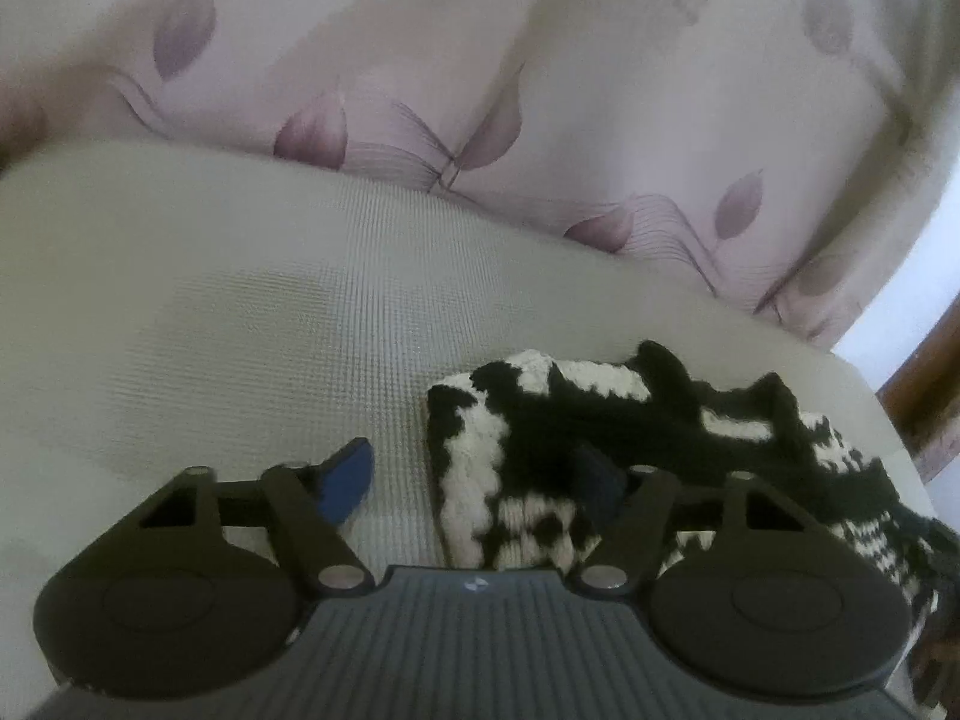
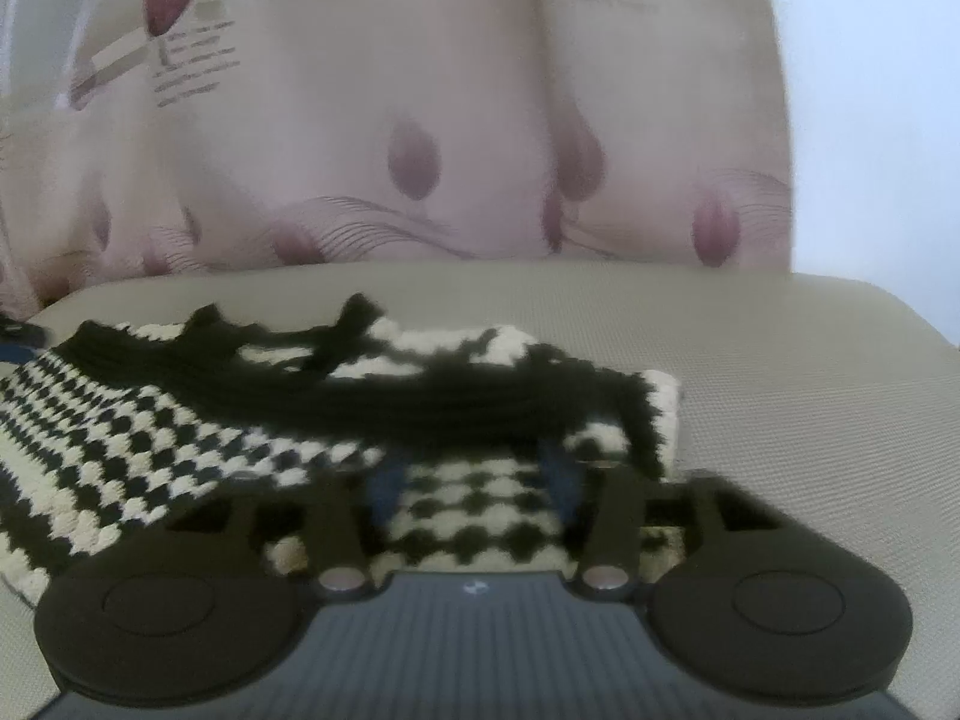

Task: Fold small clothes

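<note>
1. Both sets of tongs stand spread wide over a black-and-cream knitted garment (image 1: 570, 432) that lies bunched on a beige mesh cushion (image 1: 240, 300), toward its right side in the left wrist view and left of centre in the right wrist view.

2. The left tongs (image 1: 474, 486) straddle the garment's left edge: the blue-padded left finger rests over bare cushion just beside the knit, the right finger over the checkered fabric. Nothing is pinched between them.

3. The right tongs (image 2: 474, 486) hang over the near checkered panel, both fingers low against the knit and partly tucked under a dark fold; they too are spread and grip nothing, though blur hides the tips.

4. The step in hand appears to be taking hold: the garment is already doubled on itself, a black band lying across the checkered layers, but no edge is yet gripped.

5. The next move likely calls for each pair to close on a near edge or corner, catching all layers of the thick knit, before carrying it over toward the far side.

6. Behind the cushion hangs a pale curtain (image 1: 540, 90) printed with mauve leaves; its hem meets the far edge and could snag a wide sweep.

7. The loose black trim along the far edge is ragged and may trail or bunch when lifted.
</note>
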A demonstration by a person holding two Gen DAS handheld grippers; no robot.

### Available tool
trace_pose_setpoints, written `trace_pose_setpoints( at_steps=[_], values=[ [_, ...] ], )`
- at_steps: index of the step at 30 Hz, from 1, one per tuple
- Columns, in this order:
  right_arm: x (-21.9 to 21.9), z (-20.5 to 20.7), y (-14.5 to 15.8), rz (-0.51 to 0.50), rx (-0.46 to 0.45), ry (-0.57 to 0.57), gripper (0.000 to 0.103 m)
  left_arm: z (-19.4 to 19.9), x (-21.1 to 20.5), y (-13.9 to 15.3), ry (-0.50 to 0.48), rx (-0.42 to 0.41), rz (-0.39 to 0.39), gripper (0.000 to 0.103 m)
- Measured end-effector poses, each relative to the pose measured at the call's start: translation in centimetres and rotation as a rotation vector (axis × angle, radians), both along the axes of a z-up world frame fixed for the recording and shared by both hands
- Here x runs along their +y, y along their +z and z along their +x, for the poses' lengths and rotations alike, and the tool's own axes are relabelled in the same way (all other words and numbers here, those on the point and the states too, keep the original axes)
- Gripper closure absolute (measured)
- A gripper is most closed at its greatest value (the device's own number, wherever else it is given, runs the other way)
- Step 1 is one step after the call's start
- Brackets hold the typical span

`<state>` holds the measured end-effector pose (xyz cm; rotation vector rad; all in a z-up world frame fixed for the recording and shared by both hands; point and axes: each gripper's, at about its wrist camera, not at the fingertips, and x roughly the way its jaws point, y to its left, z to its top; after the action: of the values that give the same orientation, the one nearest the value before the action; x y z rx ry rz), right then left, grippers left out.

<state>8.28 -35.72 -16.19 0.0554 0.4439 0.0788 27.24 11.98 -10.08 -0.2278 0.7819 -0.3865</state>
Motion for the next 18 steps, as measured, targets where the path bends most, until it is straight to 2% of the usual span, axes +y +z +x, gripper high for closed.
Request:
trace_pose_setpoints(
  at_steps=[1,3,5,8,9,10,11,13,14,16,17,18],
  values=[
    [0.3,0.1,0.0,-0.015,0.005,0.011,0.029,0.6,-0.3,-0.3,-0.017,0.009,-0.015,0.04],
    [0.7,0.1,-0.1,-0.035,0.008,0.01,0.028,0.9,-1.1,-0.7,-0.037,0.006,-0.016,0.071],
    [0.6,0.1,-0.1,-0.023,0.006,0.013,0.028,0.4,-1.8,-0.6,-0.017,-0.033,0.017,0.08],
    [0.4,0.1,-0.1,-0.005,0.001,0.017,0.028,-0.9,-1.5,-0.3,0.058,-0.075,0.061,0.082],
    [0.3,0.1,-0.1,-0.008,0.002,0.016,0.028,-1.2,-1.1,-0.4,0.076,-0.082,0.066,0.091],
    [0.3,0.1,-0.1,-0.01,0.003,0.016,0.028,-1.3,-0.6,-0.8,0.115,-0.083,0.097,0.091],
    [0.3,0.1,-0.1,-0.01,0.004,0.016,0.028,-1.1,0.0,-1.4,0.131,-0.072,0.081,0.091],
    [0.3,0.0,-0.1,-0.007,0.002,0.016,0.028,-1.4,1.6,-2.0,0.128,-0.069,-0.048,0.092],
    [0.2,0.0,-0.1,-0.004,0.001,0.018,0.028,-1.7,1.9,-2.1,0.128,-0.079,-0.074,0.092],
    [0.1,0.0,-0.1,0.009,-0.004,0.018,0.028,-2.5,1.7,-2.2,0.135,-0.12,-0.065,0.092],
    [-0.1,-0.3,0.0,0.019,-0.018,0.012,0.028,-2.8,1.7,-2.1,0.138,-0.138,-0.059,0.087],
    [-0.3,-0.7,0.2,0.035,-0.039,-0.001,0.028,-2.9,1.6,-1.9,0.138,-0.146,-0.053,0.076]
  ],
)
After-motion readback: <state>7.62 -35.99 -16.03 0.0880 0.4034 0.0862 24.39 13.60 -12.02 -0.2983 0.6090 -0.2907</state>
